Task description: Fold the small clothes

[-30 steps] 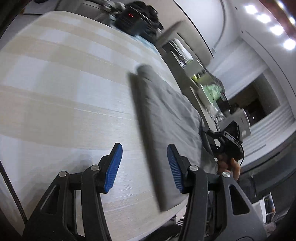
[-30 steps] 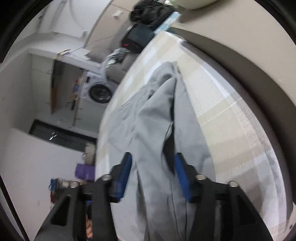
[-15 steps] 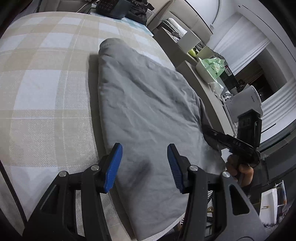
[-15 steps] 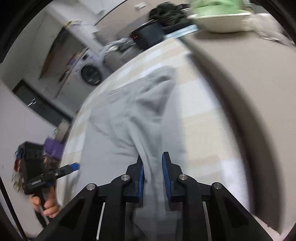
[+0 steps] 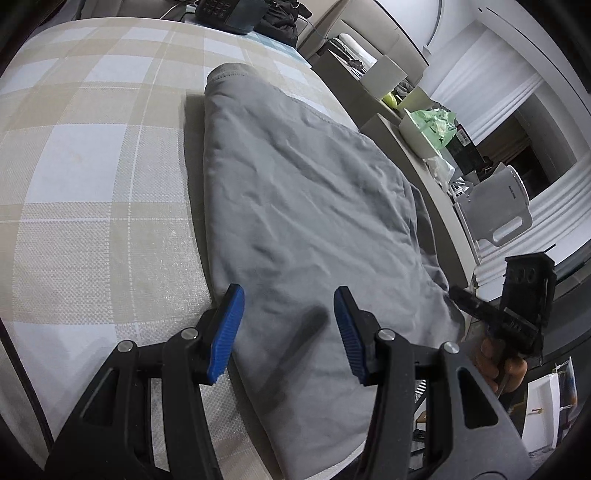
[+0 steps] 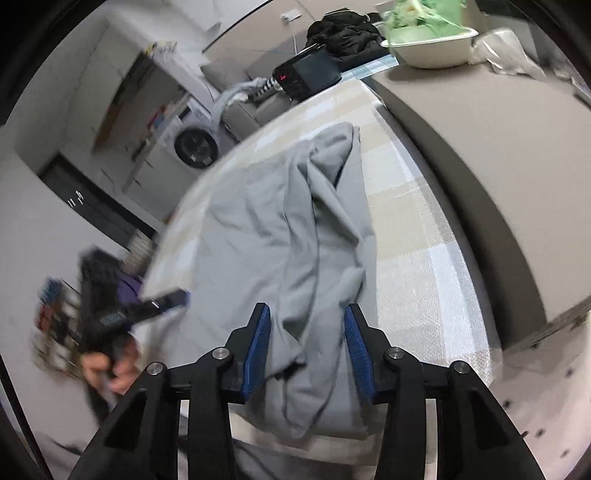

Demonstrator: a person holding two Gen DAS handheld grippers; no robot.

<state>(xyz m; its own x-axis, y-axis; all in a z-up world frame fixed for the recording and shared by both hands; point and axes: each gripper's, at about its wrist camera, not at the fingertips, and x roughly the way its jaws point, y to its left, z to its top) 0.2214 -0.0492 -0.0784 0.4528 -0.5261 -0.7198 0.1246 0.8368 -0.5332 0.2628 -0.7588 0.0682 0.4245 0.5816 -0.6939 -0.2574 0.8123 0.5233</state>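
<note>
A grey garment [image 5: 306,221] lies lengthwise on a beige and white checked tabletop [image 5: 92,192], its rounded end far from me. My left gripper [image 5: 288,321] is open just above the garment's near left edge. In the right wrist view the same garment [image 6: 280,236] shows a raised fold along its right side. My right gripper [image 6: 304,339] is open, its blue pads either side of that fold at the near end. The right gripper also shows in the left wrist view [image 5: 517,314], at the garment's right side.
A black device [image 6: 306,74] and dark clothes [image 6: 343,31] sit at the table's far end. A grey counter [image 6: 480,147] runs along the right with a white tub of green plastic [image 6: 428,40]. A white appliance [image 5: 498,206] stands beyond it.
My right gripper was shut on the garment's fold half a second ago and has now opened. My left gripper has stayed open and shifted over the garment's near edge.
</note>
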